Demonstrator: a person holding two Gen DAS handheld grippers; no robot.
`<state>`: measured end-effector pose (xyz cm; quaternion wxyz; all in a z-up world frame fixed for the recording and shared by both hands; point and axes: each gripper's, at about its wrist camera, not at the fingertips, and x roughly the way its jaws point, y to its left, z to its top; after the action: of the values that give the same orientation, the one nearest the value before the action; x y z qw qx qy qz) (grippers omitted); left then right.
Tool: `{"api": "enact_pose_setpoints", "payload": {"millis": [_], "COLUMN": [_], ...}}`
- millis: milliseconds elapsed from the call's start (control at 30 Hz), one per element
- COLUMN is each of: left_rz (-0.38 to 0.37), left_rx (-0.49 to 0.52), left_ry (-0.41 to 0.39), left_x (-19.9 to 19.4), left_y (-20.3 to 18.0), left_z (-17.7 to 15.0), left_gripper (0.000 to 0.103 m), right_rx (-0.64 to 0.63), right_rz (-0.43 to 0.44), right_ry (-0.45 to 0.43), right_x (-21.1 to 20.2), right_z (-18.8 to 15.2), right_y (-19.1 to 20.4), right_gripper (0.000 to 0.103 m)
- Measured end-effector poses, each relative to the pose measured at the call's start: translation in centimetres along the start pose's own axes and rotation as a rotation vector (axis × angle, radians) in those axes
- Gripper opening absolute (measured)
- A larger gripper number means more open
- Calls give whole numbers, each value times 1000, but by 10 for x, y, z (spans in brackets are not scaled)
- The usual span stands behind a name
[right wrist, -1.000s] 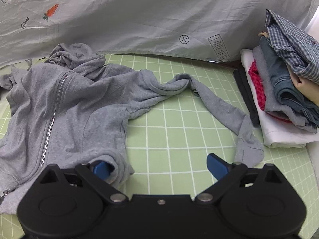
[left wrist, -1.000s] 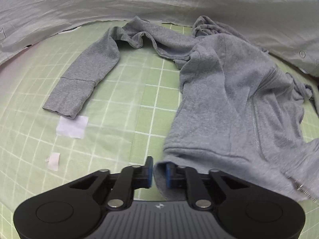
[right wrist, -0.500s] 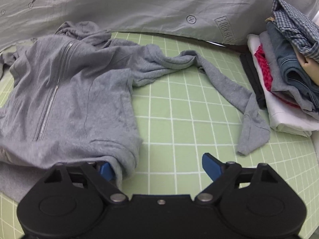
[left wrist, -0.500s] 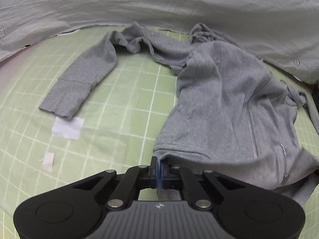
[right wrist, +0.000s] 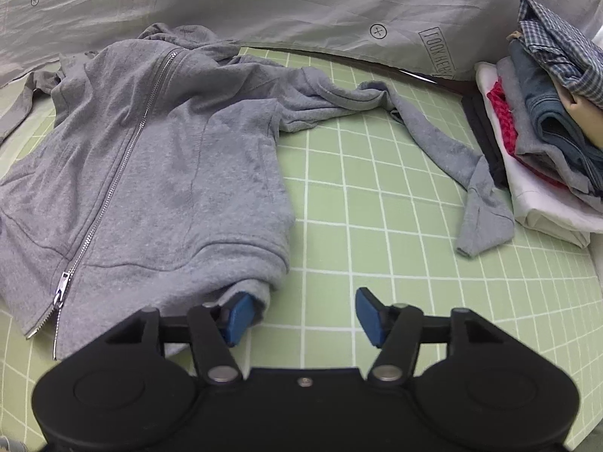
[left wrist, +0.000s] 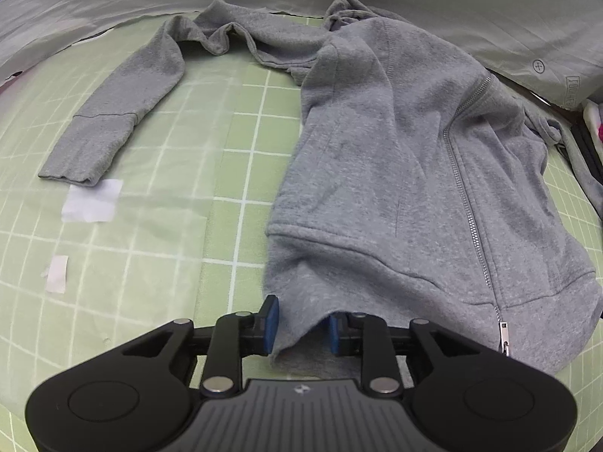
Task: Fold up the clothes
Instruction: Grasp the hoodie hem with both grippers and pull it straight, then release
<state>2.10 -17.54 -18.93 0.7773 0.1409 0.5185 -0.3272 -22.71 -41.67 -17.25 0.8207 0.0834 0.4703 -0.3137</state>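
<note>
At the lower centre of the left view, the left gripper (left wrist: 300, 326) stands spread around the hoodie (left wrist: 395, 173) hem; the right gripper (right wrist: 301, 318) gapes beside its corner. Closing now, either could catch only 1 layer and skew the fold.

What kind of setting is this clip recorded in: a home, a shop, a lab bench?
Most likely a staged folding station, not a lived-in room: a green gridded cutting mat as the work surface, a printed sheet draped behind as a backdrop, and a stack of folded clothes beside the grey zip hoodie.
</note>
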Motion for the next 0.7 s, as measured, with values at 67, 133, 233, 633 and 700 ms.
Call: {"api": "enact_pose_setpoints", "payload": {"millis": [67, 133, 233, 633, 700], "left_rz": [-5, -21, -42, -20, -17], "left_rx": [19, 30, 22, -13, -36], "left_ry": [-3, -3, -5, -37, -53], "left_x": [0, 0, 0, -2, -3], "left_y": [-1, 0, 3, -1, 0], "left_z": [0, 0, -1, -9, -11], "left_gripper": [30, 27, 27, 28, 24], "right_rx": [0, 1, 1, -159, -141], "right_rz": [20, 39, 69, 52, 94], "right_ry": [-16, -32, -55, -86, -96], "right_x": [-1, -2, -3, 21, 20], "right_z": [-5, -9, -16, -22, -20], "right_y": [3, 7, 12, 30, 25], "right_gripper": [36, 28, 28, 17, 2]}}
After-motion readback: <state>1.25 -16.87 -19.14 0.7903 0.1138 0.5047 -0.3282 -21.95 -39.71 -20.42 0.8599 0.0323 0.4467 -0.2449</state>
